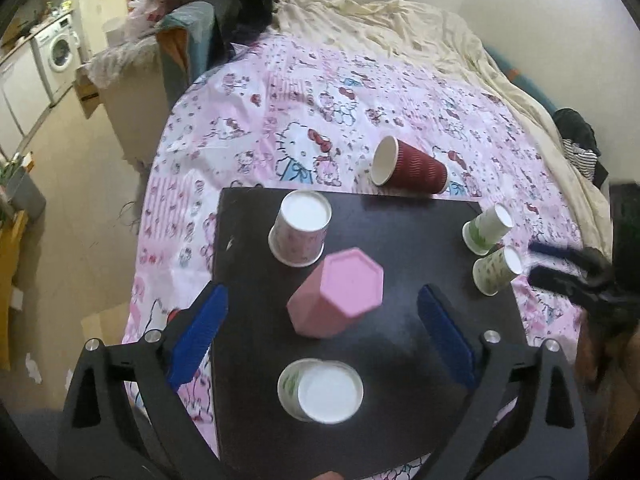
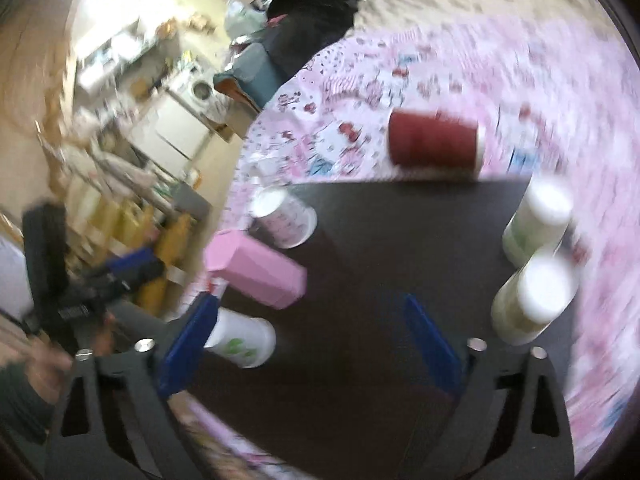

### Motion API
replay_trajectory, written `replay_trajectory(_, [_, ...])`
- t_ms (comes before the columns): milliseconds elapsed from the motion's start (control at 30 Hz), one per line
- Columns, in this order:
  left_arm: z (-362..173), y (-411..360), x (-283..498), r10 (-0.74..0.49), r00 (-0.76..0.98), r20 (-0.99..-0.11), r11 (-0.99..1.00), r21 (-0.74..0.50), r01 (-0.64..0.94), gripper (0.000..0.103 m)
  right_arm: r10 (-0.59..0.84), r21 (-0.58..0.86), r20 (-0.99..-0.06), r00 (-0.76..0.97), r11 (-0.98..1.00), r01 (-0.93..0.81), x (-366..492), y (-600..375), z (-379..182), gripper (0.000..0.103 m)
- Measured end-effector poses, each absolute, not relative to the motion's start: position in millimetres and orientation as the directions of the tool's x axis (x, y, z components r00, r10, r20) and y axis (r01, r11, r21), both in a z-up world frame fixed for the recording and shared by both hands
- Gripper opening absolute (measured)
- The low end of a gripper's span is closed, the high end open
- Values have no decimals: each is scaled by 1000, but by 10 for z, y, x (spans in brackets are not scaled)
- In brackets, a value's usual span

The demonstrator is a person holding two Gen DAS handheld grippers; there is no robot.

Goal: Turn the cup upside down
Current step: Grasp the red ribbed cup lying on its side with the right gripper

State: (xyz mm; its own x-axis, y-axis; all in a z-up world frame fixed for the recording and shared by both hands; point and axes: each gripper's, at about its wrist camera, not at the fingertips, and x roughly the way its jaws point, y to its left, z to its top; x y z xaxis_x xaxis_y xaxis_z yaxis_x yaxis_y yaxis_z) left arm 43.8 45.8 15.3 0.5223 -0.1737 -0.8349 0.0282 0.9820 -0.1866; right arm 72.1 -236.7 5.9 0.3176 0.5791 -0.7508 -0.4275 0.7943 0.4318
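A dark red ribbed paper cup (image 1: 410, 167) lies on its side on the pink bedsheet just beyond the black board (image 1: 380, 340); it also shows, blurred, in the right wrist view (image 2: 434, 144). On the board stand several upside-down cups: a pink hexagonal one (image 1: 336, 293), a pink-patterned paper one (image 1: 300, 234), a green-patterned one near me (image 1: 322, 390) and two green ones at the right edge (image 1: 486, 227). My left gripper (image 1: 322, 320) is open above the board, around the hexagonal cup without touching it. My right gripper (image 2: 316, 344) is open and empty over the board.
The board rests on a bed with a pink Hello Kitty sheet (image 1: 280, 120) and a cream blanket (image 1: 400, 32). Left of the bed are floor, a washing machine (image 1: 60, 52) and clutter. The right gripper also appears at the right edge of the left wrist view (image 1: 568, 268).
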Motion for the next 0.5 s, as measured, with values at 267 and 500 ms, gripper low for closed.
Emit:
replay_trajectory(267, [-106,448,547,-155,479,-864,986,-169,15,95,113,-176,-928,354,705,-687,1732,-1931,-1,98])
replay_trajectory(500, [-202,536,648,-129,445,-886,989,-150,-12,95,-146,-335,-942,304,487,-806,2543,-1608,-756,98])
